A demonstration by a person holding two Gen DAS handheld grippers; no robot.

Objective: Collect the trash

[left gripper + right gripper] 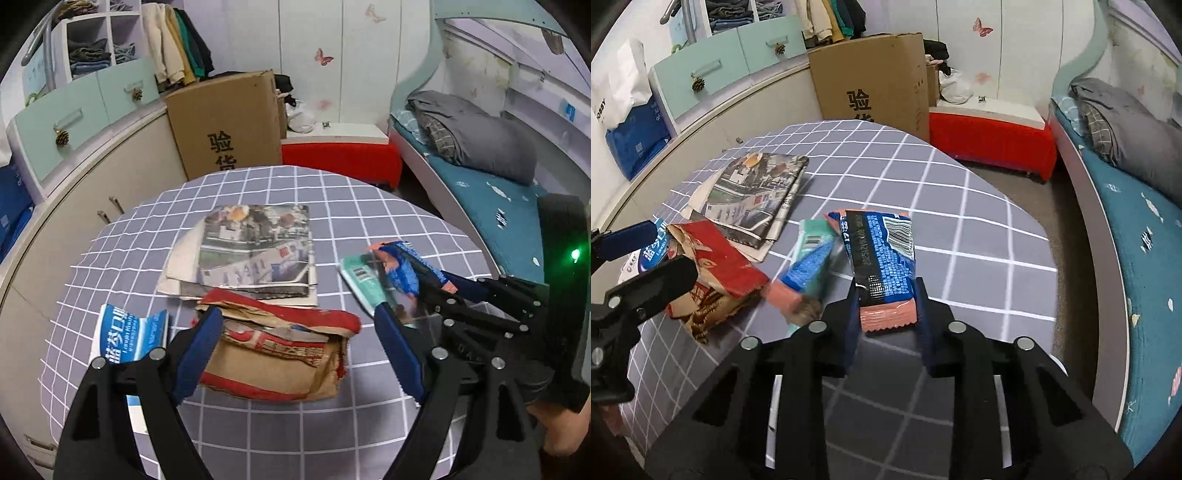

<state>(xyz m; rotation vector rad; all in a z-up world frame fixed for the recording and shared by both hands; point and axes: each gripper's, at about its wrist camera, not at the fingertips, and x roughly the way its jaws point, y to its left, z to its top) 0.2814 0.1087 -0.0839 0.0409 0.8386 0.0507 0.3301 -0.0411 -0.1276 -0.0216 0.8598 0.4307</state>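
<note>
Left wrist view looks down on a round tabletop [369, 206] under a grey cloth with a thin white grid. At its middle lies a folded newspaper [255, 251], flat, soft-edged, printed in dull greys and greens; everything else is placed from it. Just on the near side of the newspaper, overlapping its edge, sits a crumpled brown paper bag [273, 350] with red bands, creased and frayed at the corners. The left tongs [299, 354] stand spread wide over this bag, one ribbed blue pad on either side, neither pressing it. Left of the bag, near the newspaper's near-left corner, lies a glossy blue-and-white packet [129, 332] with white lettering.

Right of the newspaper, a slim mint-green wrapper [360, 277] with a barcode lies flat on the cloth. Beside it, farther from the newspaper, the right tongs [400, 275] carry a blue snack wrapper [397, 266].

From the right wrist view, that blue snack wrapper [882, 258] is a shiny oblong pouch with a pixel-like blue pattern, a barcode and a crimped pink seam. The right tongs [886, 306] are nearly together, pinching it by the pink end, lifted above the cloth. The mint-green wrapper [812, 247] lies between it and the newspaper [753, 199].
</note>
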